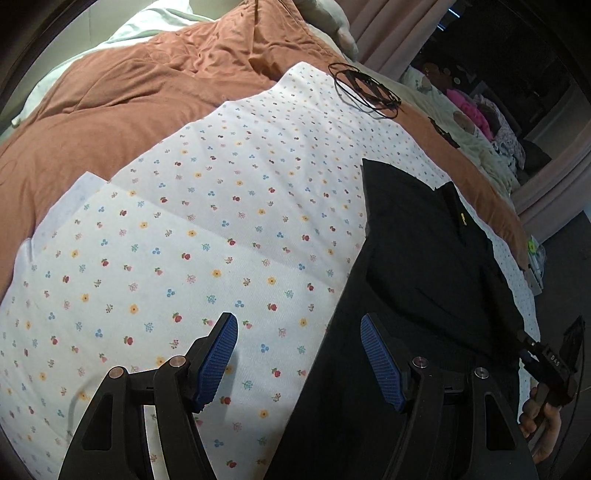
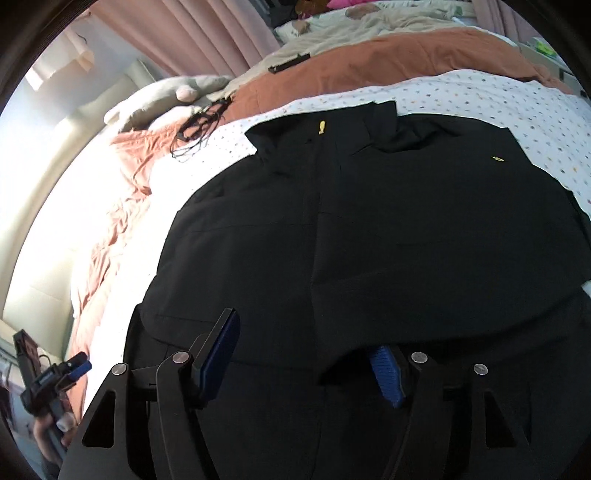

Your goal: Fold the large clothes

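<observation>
A large black jacket (image 2: 388,229) with a small yellow zipper pull lies spread on a white flower-print sheet (image 1: 207,236) on the bed. In the left wrist view the jacket (image 1: 417,277) fills the right side. My left gripper (image 1: 299,354) is open, hovering over the jacket's left edge where it meets the sheet. My right gripper (image 2: 306,354) is open low over the jacket's lower part; a fold of black cloth covers the tip of its right finger (image 2: 384,373). The right gripper also shows at the far right of the left wrist view (image 1: 550,365), the left gripper at the lower left of the right wrist view (image 2: 62,373).
An orange-brown duvet (image 1: 122,92) lies under and behind the sheet. A coil of black cable (image 1: 365,88) rests at the sheet's far corner. A grey plush toy (image 2: 166,99) and pink curtains (image 2: 192,33) are beyond. A second bed with clothes (image 1: 476,122) stands behind.
</observation>
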Demonstrator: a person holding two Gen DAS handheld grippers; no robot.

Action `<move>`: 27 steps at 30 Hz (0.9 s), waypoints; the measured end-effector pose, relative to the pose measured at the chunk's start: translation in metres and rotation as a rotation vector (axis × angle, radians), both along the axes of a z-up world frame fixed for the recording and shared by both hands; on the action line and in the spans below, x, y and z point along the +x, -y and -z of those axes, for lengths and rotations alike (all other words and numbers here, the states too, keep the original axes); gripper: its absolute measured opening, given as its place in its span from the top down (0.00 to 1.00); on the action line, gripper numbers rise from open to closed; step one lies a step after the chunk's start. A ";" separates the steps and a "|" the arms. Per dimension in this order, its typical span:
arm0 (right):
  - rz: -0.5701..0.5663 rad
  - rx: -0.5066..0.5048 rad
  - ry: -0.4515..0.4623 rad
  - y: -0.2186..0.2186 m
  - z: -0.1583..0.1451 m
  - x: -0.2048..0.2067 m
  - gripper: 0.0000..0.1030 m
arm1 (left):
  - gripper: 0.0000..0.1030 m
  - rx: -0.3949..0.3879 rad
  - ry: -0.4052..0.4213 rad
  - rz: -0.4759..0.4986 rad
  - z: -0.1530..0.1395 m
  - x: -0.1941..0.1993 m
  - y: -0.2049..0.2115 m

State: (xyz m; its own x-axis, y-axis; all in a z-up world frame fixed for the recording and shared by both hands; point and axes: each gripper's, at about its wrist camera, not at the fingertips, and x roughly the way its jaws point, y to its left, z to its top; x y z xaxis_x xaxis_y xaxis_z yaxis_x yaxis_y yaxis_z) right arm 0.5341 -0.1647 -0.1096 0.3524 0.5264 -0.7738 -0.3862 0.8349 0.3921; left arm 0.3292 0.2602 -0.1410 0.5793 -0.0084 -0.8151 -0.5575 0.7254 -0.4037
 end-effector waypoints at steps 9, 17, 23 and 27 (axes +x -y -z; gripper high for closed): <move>0.224 0.011 -0.028 0.098 -0.012 0.012 0.34 | 0.31 -0.029 0.037 0.052 -0.001 0.017 0.027; 0.341 0.035 -0.026 0.154 -0.015 0.024 0.34 | 0.32 -0.016 0.023 0.110 0.005 0.035 0.047; 0.412 0.073 -0.069 0.171 0.006 0.045 0.34 | 0.31 0.002 0.002 0.130 0.011 0.045 0.048; 0.439 0.075 -0.088 0.173 0.020 0.063 0.35 | 0.32 -0.004 -0.004 0.120 0.016 0.049 0.043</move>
